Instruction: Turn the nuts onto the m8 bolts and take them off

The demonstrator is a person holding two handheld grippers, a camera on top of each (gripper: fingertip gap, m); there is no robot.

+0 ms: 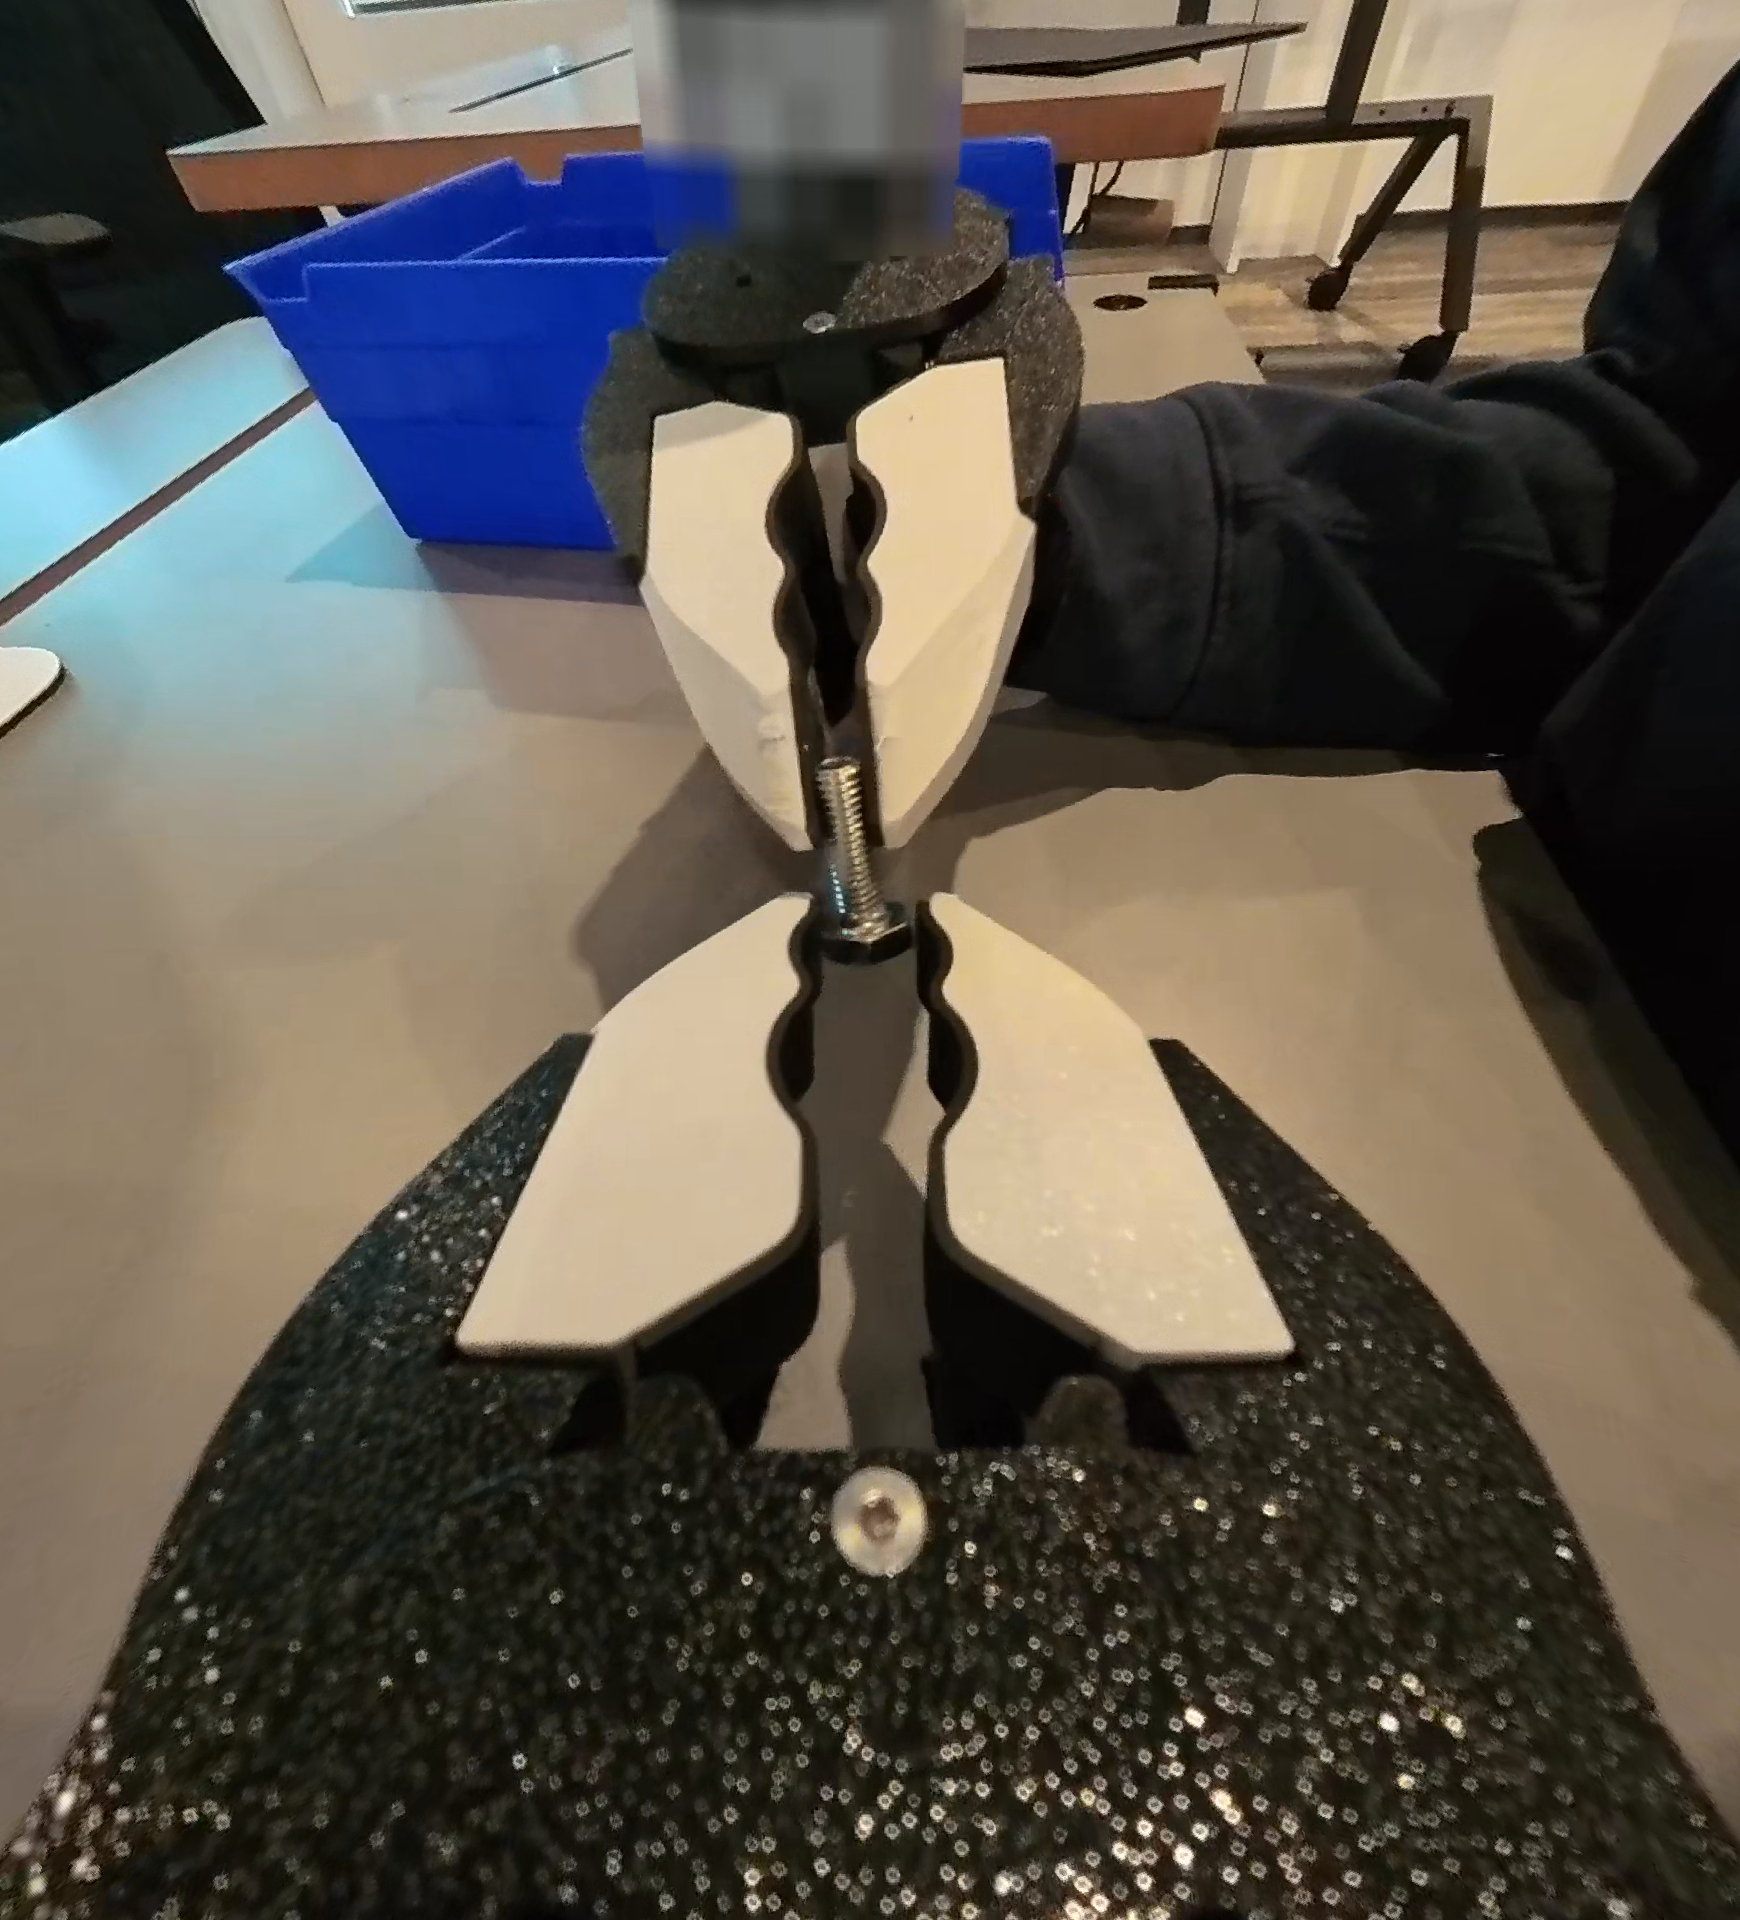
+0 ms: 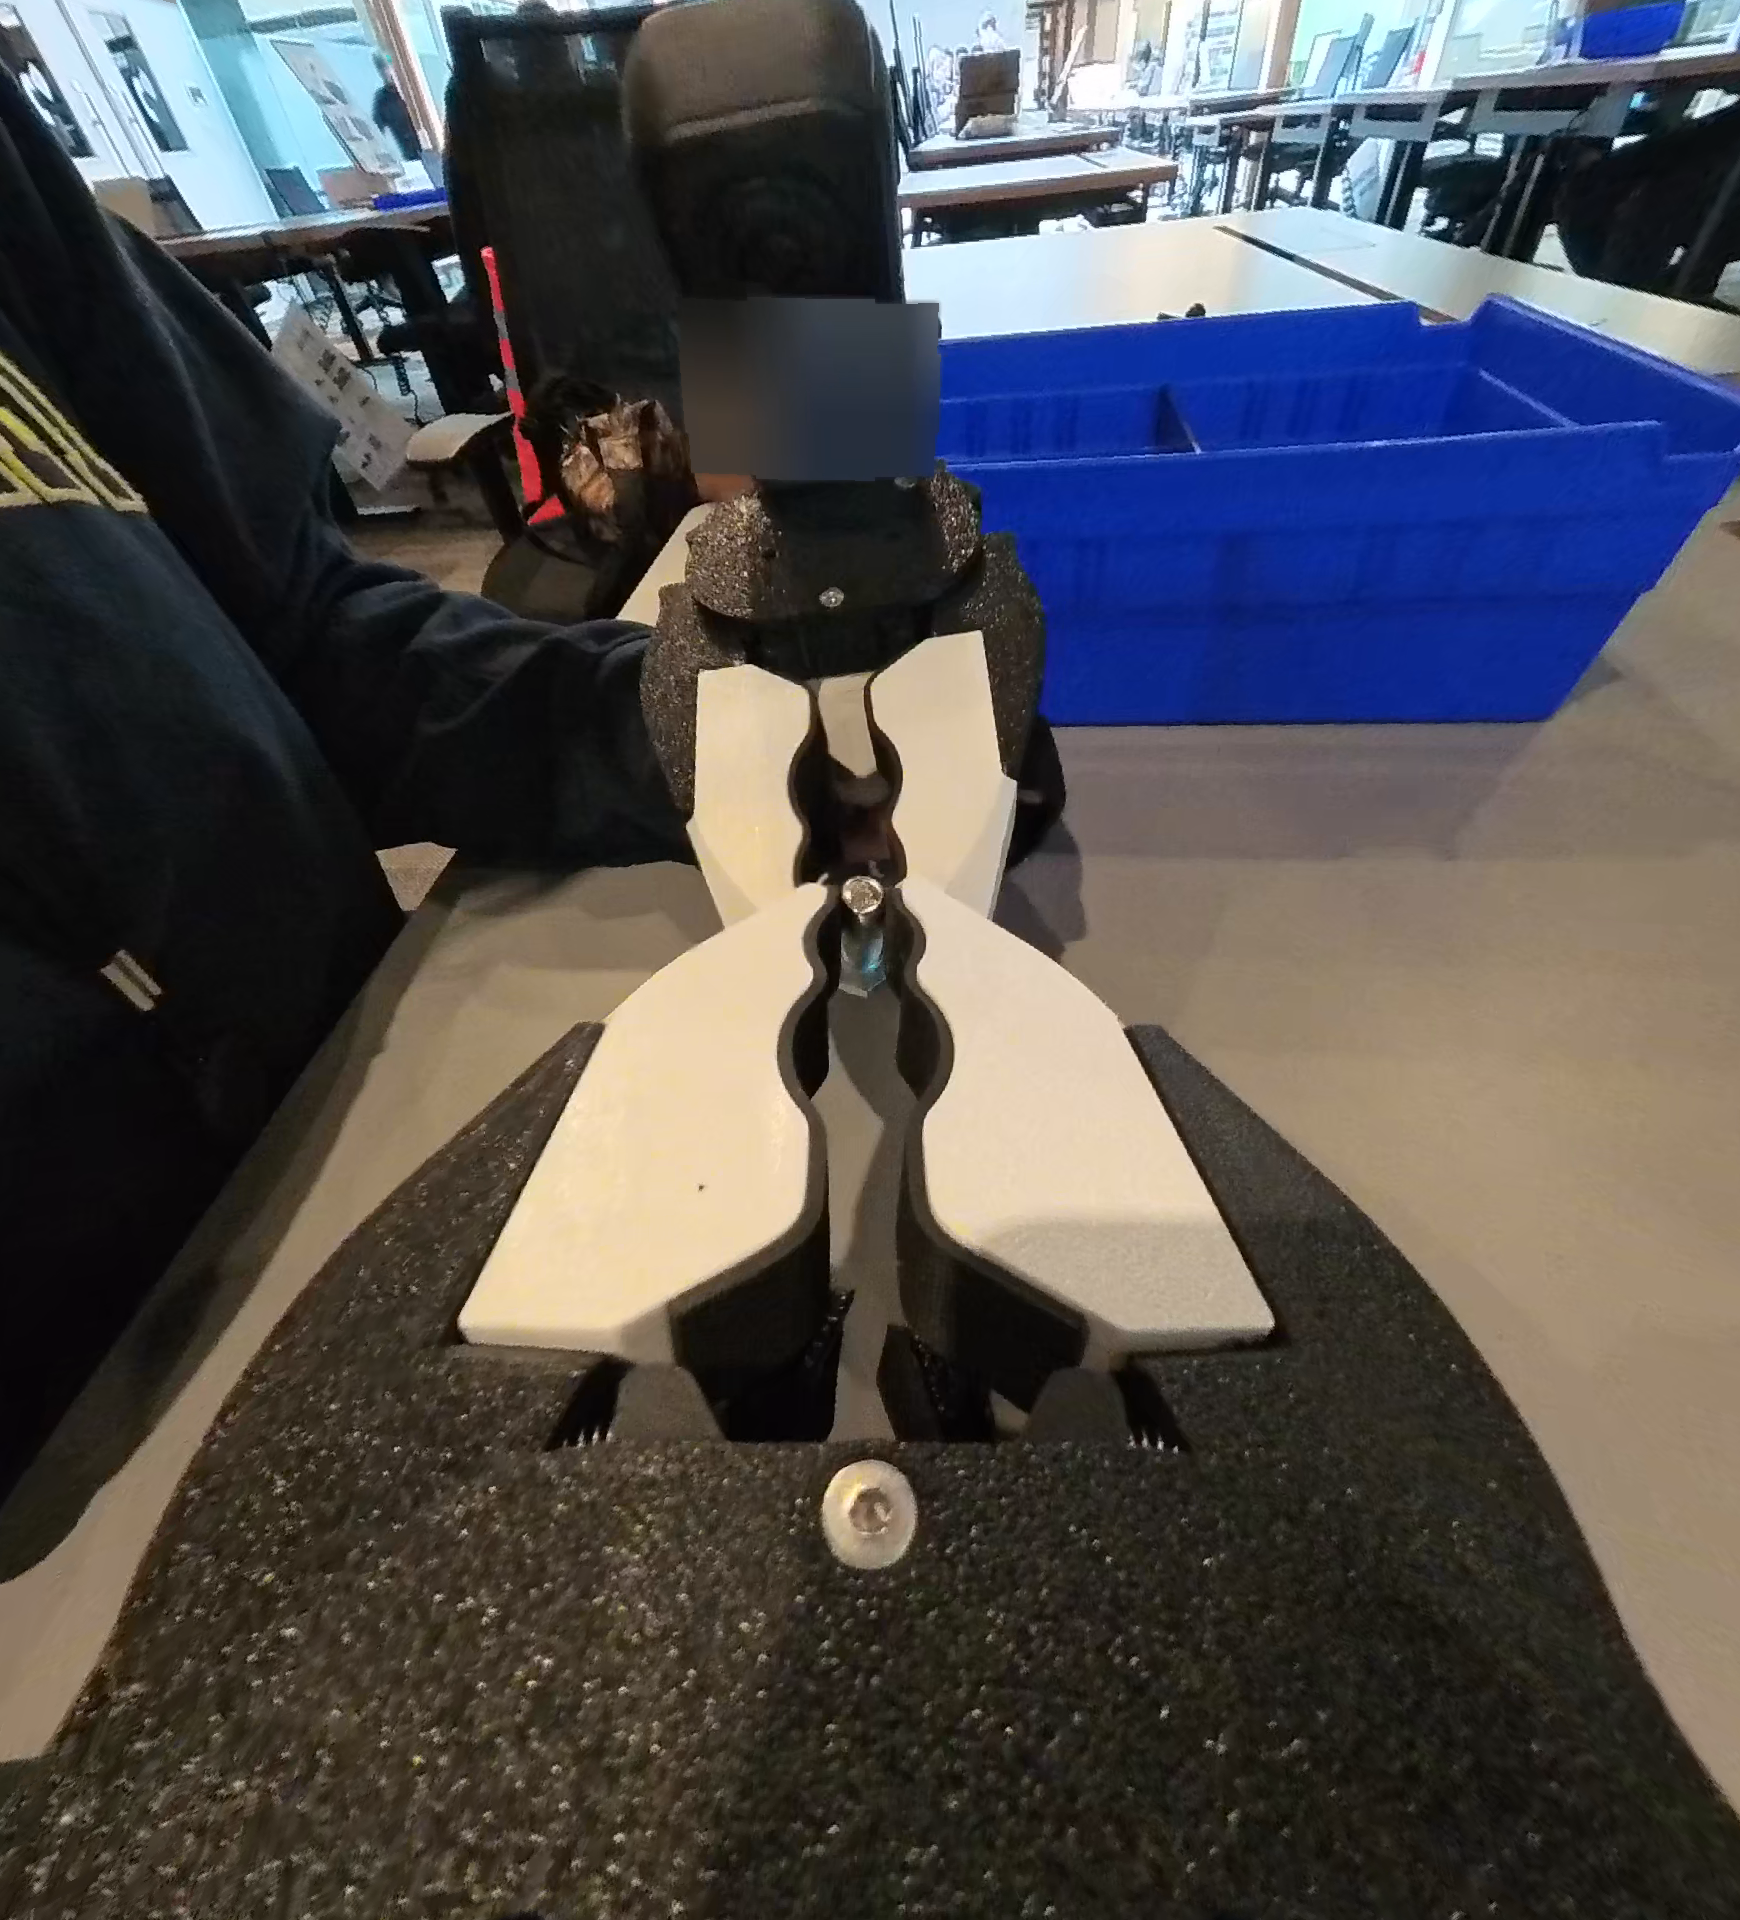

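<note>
Silver threaded steel bolt [image 1: 848, 844] spans both grippers. Left gripper [image 1: 861, 914] fingers pinch its hex head; right gripper [image 2: 861, 899] fingers clamp its threaded shank.

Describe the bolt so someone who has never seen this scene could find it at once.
On the grey table, before the blue bin, two white-fingered grippers meet tip to tip. The bolt bridges them: the right gripper clamps its shank, its hex end sits between the left gripper's fingertips. Nothing else there is threaded silver metal.
</note>
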